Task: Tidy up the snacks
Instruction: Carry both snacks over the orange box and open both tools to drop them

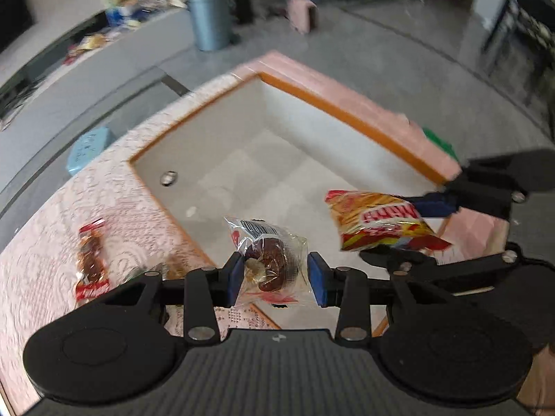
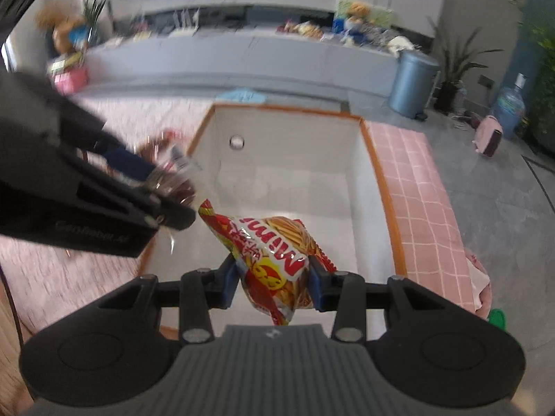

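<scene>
My left gripper (image 1: 274,279) is shut on a clear packet with a brown snack (image 1: 269,263), held over the near edge of a white box with an orange rim (image 1: 312,98). My right gripper (image 2: 274,282) is shut on a red and yellow Mimi chip bag (image 2: 274,253), held over the inside of the same box (image 2: 381,187). The chip bag also shows in the left wrist view (image 1: 378,220), at the right over the box. The left gripper with its packet (image 2: 177,180) shows at the left in the right wrist view. The box floor beneath looks bare.
A red and brown snack packet (image 1: 91,260) lies on the pink lace cloth (image 1: 45,242) left of the box. A pink checked cloth (image 2: 419,190) lies right of the box. A blue bin (image 2: 412,83), plants and a grey bench with clutter stand beyond.
</scene>
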Available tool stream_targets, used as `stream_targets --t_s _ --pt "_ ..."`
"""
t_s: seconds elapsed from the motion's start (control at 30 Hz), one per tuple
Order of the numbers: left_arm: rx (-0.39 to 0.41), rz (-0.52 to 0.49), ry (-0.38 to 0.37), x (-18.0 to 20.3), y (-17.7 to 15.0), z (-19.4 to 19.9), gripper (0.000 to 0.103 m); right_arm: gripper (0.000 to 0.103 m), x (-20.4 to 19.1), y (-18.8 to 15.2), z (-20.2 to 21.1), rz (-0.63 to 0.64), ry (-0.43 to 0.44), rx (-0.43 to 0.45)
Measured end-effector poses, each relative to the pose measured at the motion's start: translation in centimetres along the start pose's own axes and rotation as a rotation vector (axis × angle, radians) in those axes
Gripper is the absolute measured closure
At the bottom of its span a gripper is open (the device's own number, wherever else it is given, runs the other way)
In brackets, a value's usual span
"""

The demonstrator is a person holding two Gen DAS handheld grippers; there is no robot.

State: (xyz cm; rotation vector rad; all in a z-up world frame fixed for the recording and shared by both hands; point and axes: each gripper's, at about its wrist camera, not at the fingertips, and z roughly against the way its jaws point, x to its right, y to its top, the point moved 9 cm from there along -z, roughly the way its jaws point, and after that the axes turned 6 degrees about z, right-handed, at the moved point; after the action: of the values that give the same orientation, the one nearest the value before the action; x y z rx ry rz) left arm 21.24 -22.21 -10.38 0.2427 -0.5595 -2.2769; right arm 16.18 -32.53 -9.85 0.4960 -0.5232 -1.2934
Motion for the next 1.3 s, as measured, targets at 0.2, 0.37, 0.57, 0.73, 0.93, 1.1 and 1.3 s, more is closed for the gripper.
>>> stream_targets --t_s 0.2,0.37,0.57,0.73,0.93,1.1,1.3 --pt "-0.089 -0.102 -0.001 0.5 -0.4 -2.4 0.058 0.064 0.5 -0.6 -3.2 0.051 0.076 -0.078" --pt "-0.186 -0.171 -0.004 0.9 -0.6 -4.5 0.058 0.064 0.6 -1.0 -5.0 0.064 0.127 -0.133" --pt "-0.31 -0.235 -0.001 1.2 -1.1 -6.2 0.058 0.063 -0.1 -1.9 -6.3 0.075 0.166 -0.19" --pt "-0.362 -0.252 0.015 1.5 -2.0 -6.5 0.057 0.063 0.1 -2.3 -7.3 0.038 0.199 -0.227" --pt "-0.351 -0.248 0.029 2.0 -1.9 -6.4 0.051 0.06 0.5 -1.7 -7.6 0.011 0.194 -0.248" --pt "-0.339 -0.244 0.039 2.0 -1.5 -5.8 0.045 0.061 0.6 -1.4 -8.2 -0.004 0.189 -0.264" --pt "-0.28 -0.219 0.027 2.0 -0.6 -3.6 0.034 0.052 0.7 -0.8 -8.1 -0.019 0.168 -0.272"
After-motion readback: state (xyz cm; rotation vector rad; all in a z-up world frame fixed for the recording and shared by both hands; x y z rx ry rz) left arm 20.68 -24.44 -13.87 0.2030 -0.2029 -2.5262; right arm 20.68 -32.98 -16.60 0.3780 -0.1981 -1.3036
